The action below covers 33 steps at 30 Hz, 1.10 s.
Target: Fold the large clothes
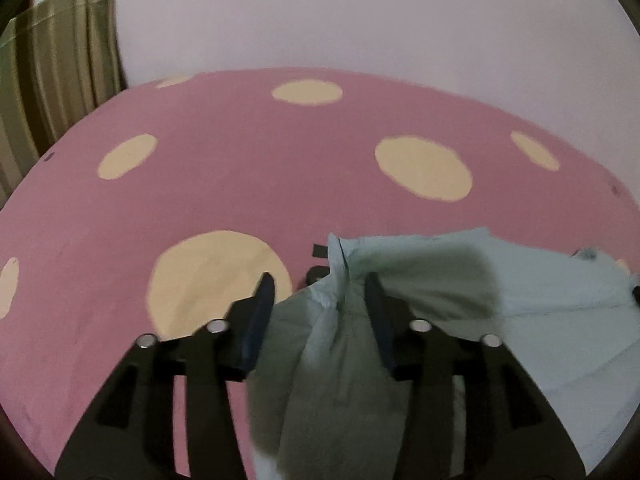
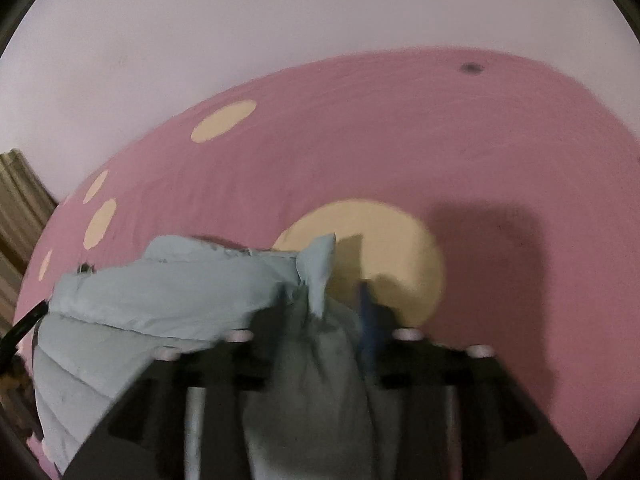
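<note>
A pale blue-grey garment (image 1: pixel 520 292) lies bunched on a pink cover with cream dots (image 1: pixel 240 180). In the left wrist view my left gripper (image 1: pixel 319 280) has its jaws apart. A fold of the garment hangs between them against the right finger (image 1: pixel 380 312), and a gap shows beside the left finger (image 1: pixel 256 316). In the right wrist view the garment (image 2: pixel 160 288) spreads to the left and a bunched corner stands between the jaws of my right gripper (image 2: pixel 324 296). Those jaws are apart too; the blue right pad (image 2: pixel 368 312) shows, while cloth hides the left one.
The pink cover (image 2: pixel 400 140) stretches away on all sides to a pale wall (image 1: pixel 360 12). An olive striped curtain (image 1: pixel 52 60) hangs at the far left. A black cable (image 2: pixel 24 320) runs by the garment's left edge in the right wrist view.
</note>
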Each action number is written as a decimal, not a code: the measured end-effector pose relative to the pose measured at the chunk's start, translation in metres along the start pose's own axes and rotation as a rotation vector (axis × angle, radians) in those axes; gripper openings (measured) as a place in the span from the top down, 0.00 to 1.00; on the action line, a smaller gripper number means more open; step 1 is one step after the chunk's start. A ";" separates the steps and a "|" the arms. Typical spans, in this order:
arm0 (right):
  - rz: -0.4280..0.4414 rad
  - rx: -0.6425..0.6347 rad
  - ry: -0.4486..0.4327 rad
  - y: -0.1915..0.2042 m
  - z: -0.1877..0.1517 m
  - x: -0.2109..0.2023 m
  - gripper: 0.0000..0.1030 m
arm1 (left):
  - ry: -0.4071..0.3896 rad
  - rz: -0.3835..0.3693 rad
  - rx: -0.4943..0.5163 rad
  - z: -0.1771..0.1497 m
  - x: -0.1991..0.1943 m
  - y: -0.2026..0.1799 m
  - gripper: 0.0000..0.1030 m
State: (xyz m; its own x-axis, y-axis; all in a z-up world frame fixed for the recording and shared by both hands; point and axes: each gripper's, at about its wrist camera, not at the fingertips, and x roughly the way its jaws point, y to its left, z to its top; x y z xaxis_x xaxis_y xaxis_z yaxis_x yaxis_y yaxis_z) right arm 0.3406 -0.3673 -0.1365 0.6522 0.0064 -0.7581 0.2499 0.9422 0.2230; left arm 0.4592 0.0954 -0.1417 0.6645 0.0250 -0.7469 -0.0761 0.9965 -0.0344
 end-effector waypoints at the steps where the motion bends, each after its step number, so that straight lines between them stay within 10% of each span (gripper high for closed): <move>1: 0.000 -0.004 -0.028 0.007 -0.001 -0.013 0.48 | -0.010 -0.007 -0.006 0.000 -0.009 -0.001 0.51; 9: 0.158 -0.128 -0.044 0.102 -0.033 -0.041 0.48 | -0.041 -0.176 0.067 -0.027 -0.053 -0.081 0.39; 15: 0.101 -0.247 0.003 0.139 -0.066 -0.010 0.48 | 0.012 -0.157 0.110 -0.054 -0.023 -0.113 0.39; 29: 0.117 -0.192 -0.056 0.119 -0.062 -0.014 0.47 | -0.023 -0.156 0.139 -0.051 -0.029 -0.109 0.38; 33: 0.000 -0.175 -0.110 0.087 -0.041 -0.028 0.46 | -0.098 -0.083 0.148 -0.033 -0.037 -0.086 0.31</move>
State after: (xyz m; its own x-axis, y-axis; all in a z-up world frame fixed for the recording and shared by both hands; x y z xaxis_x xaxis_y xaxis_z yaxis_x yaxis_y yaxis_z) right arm 0.3146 -0.2716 -0.1214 0.7291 -0.0211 -0.6841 0.1282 0.9860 0.1062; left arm 0.4165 0.0065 -0.1328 0.7335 -0.0571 -0.6773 0.0870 0.9962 0.0103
